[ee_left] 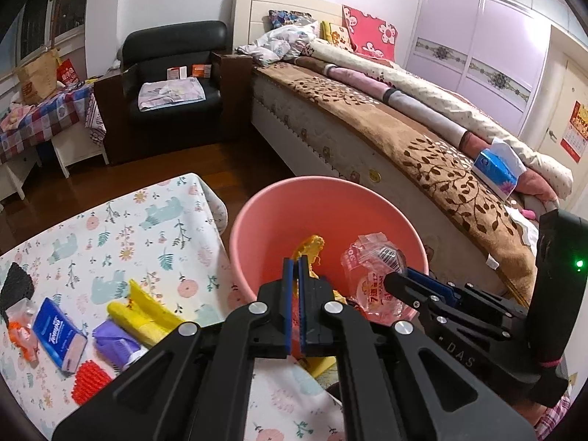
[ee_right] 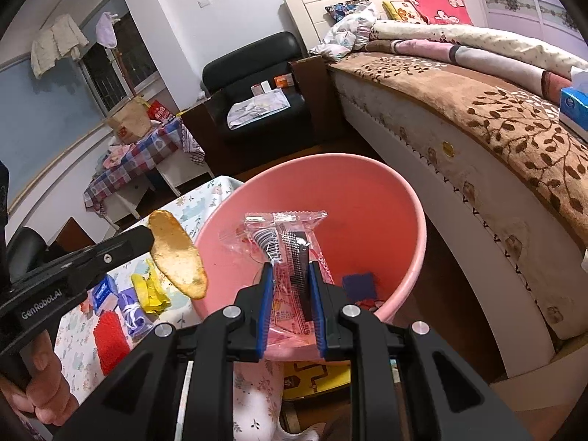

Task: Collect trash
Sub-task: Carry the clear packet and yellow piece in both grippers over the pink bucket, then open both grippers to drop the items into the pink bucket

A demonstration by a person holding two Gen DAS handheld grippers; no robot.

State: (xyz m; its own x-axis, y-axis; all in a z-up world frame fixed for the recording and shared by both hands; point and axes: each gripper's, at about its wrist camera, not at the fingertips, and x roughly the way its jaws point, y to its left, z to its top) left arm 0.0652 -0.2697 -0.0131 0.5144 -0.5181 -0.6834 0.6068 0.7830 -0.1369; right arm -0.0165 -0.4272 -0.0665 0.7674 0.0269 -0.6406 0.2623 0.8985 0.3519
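A pink bin (ee_left: pixel 253 228) stands between the table and the bed, its rim also seen from the right wrist (ee_right: pixel 415 220). My left gripper (ee_left: pixel 297 261) is shut on a yellow-brown peel (ee_left: pixel 312 248) and holds it over the bin's near left rim. From the right wrist view, the peel (ee_right: pixel 176 257) hangs from the left gripper (ee_right: pixel 149 237). My right gripper (ee_right: pixel 290 270) is shut on a clear pink snack wrapper (ee_right: pixel 284 235) above the bin's mouth. From the left wrist, that wrapper (ee_left: pixel 371 275) shows at the right gripper (ee_left: pixel 395 278). A dark blue scrap (ee_right: pixel 359 284) lies inside the bin.
The floral tablecloth (ee_left: pixel 110 228) carries a blue tissue pack (ee_left: pixel 58 338), a yellow wrapper (ee_left: pixel 143 312), a purple item (ee_left: pixel 114 341), a red bristly brush (ee_left: pixel 90 382) and an orange scrap (ee_left: pixel 22 334). A bed (ee_left: pixel 404 139) is close on the right, a black armchair (ee_left: pixel 172 84) beyond.
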